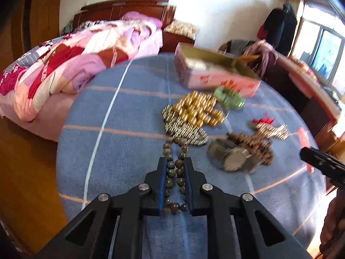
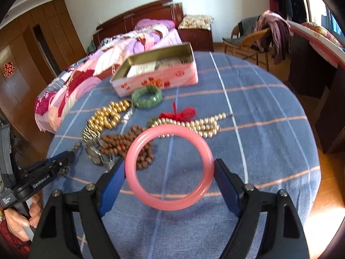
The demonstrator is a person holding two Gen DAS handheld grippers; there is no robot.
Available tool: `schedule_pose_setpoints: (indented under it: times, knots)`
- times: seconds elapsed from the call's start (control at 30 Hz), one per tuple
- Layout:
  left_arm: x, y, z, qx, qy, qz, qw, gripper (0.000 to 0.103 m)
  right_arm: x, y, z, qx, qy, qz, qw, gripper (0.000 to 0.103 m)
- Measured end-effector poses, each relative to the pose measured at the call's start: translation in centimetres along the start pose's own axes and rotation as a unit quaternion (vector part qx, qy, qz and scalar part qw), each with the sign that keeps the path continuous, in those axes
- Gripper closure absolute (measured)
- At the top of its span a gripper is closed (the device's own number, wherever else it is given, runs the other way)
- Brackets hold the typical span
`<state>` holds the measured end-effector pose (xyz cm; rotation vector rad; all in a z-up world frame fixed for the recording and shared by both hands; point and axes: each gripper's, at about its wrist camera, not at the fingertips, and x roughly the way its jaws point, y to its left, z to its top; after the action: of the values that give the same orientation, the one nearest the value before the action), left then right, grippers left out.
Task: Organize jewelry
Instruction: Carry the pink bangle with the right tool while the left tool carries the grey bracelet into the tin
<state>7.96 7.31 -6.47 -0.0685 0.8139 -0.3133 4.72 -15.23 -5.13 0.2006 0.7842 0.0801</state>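
Observation:
My left gripper (image 1: 175,161) is shut on a strand of dark grey-green beads (image 1: 175,173) near the table's front left; it also shows in the right wrist view (image 2: 72,154). My right gripper (image 2: 169,164) is shut on a pink bangle (image 2: 169,167) held above the cloth. An open pink tin box (image 2: 157,79) stands at the back. In front of it lie a green bracelet (image 2: 147,96), gold beads (image 2: 106,116), a brown bead strand (image 2: 123,142), a pearl strand with a red tassel (image 2: 194,123) and a watch (image 2: 96,152).
The jewelry lies on a round table with a blue striped cloth (image 2: 258,129). A bed with pink quilts (image 2: 120,49) stands behind it at the left. A wicker chair with clothes (image 2: 254,38) and a desk (image 2: 319,43) stand at the right.

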Motion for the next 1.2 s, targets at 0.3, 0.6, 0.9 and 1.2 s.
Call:
schedule_pose_setpoints:
  times: [0.3, 0.6, 0.9, 1.2]
  knots:
    - [-3.4, -2.9, 4.4, 0.034, -0.093, -0.042, 0.9942, 0.088, -0.5, 0.1, 3.2, -0.01, -0.055, -0.023, 0.998, 0.019]
    - [0.6, -4.7, 9.9, 0.03, -0.119, -0.036, 0.9918, 0.088, 2.3, 0.2, 8.6, -0.008, -0.108, -0.054, 0.993, 0.019]
    - [7.9, -4.5, 14.9, 0.004, -0.113, -0.039, 0.9929, 0.088, 9.1, -0.2, 13.6, 0.011, -0.115, -0.08, 0.99, 0.019]
    - [12.7, -5.3, 16.6, 0.017, -0.076, -0.01, 0.9969, 0.088, 13.7, -0.9, 15.3, 0.021, -0.086, -0.074, 0.993, 0.019]
